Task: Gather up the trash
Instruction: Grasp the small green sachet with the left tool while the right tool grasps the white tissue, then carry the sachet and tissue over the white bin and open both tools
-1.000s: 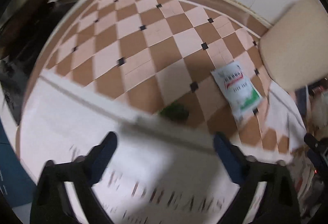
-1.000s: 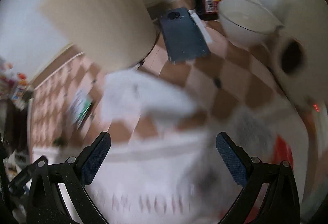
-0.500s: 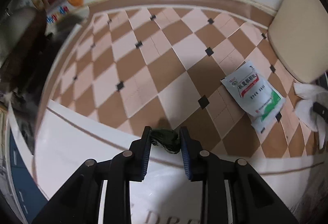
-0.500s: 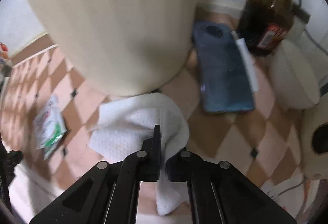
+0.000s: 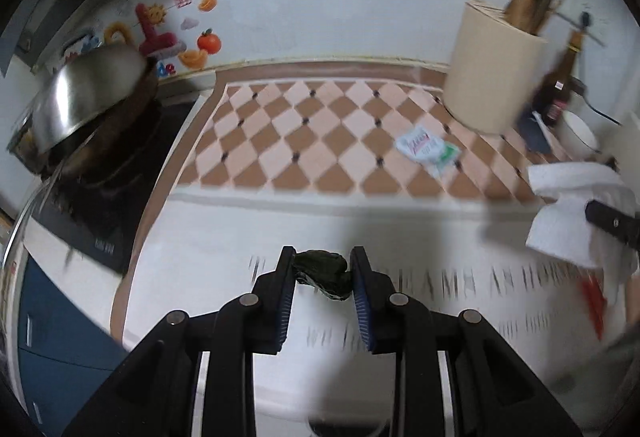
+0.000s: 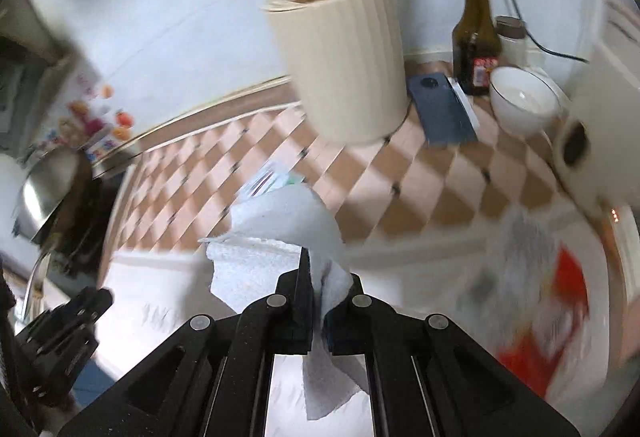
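Observation:
My left gripper (image 5: 322, 269) is shut on a small dark green scrap (image 5: 322, 272) and holds it above the white mat. My right gripper (image 6: 325, 287) is shut on a crumpled white paper towel (image 6: 280, 233), lifted off the counter; the towel also shows at the right of the left wrist view (image 5: 576, 213). A white and green sachet (image 5: 427, 148) lies on the checkered counter mat (image 5: 320, 141), and it peeks out behind the towel in the right wrist view (image 6: 269, 179).
A cream utensil holder (image 6: 340, 65) with chopsticks, a dark bottle (image 6: 475, 45), a white bowl (image 6: 522, 101) and a blue phone (image 6: 442, 109) stand at the back right. A metal pot (image 5: 86, 93) sits on the stove at left. A red and white packet (image 6: 548, 301) lies right.
Both grippers closed on their items, the left on the green scrap and the right on the paper towel, then lifted and pulled back from the counter.

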The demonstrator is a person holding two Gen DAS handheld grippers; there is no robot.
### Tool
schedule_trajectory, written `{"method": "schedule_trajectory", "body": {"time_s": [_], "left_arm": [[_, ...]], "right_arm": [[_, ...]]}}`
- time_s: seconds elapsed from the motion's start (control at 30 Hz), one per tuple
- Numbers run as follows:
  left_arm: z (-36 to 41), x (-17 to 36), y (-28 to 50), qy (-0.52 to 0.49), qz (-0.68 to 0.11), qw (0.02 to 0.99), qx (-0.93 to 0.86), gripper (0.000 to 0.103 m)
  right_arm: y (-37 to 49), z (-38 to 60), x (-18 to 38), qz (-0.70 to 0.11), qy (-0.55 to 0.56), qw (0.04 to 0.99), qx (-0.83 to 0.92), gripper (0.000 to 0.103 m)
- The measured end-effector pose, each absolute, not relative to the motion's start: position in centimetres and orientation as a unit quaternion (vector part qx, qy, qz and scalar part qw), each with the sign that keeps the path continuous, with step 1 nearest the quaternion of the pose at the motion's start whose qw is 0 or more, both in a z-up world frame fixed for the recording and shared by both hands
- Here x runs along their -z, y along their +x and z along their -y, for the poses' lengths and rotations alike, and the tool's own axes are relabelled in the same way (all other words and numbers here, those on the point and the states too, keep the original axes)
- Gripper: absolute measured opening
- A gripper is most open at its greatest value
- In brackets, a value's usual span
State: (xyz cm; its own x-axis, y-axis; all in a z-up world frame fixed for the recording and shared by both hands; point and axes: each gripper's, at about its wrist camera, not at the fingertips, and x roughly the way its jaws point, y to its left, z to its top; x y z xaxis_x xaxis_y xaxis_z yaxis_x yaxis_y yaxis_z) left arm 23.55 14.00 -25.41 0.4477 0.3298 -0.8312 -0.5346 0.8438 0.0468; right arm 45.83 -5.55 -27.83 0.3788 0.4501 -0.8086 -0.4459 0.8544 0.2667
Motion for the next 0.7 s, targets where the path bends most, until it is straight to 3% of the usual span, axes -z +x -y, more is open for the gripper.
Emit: {"method": "schedule_trajectory", "body": {"time_s": [0.17, 0.33, 0.47, 0.7], "left_arm": [[-12.0, 27.1, 16.0, -0.139, -0.487, 0.836, -0.210, 0.024], [-11.0, 33.6, 9.7, -0.178, -0.554, 0.793, -0.180, 0.024], [-10.6, 42.4, 6.5, -0.220, -0.622, 0.734, -0.164, 0.024], [-10.4, 63.3, 5.5, -0.282, -0.695, 0.643, -0.155, 0.024]], "right_arm": [[32.2, 8.8, 26.9, -0.500, 0.015, 0.824, -0.267, 0.004], [22.4, 12.2, 31.4, -0.556, 0.028, 0.791, -0.253, 0.004], [16.9, 14.0, 39.8, -0.630, 0.022, 0.739, -0.237, 0.004], [11.7, 15.6, 61.4, -0.721, 0.010, 0.668, -0.182, 0.004]]}}
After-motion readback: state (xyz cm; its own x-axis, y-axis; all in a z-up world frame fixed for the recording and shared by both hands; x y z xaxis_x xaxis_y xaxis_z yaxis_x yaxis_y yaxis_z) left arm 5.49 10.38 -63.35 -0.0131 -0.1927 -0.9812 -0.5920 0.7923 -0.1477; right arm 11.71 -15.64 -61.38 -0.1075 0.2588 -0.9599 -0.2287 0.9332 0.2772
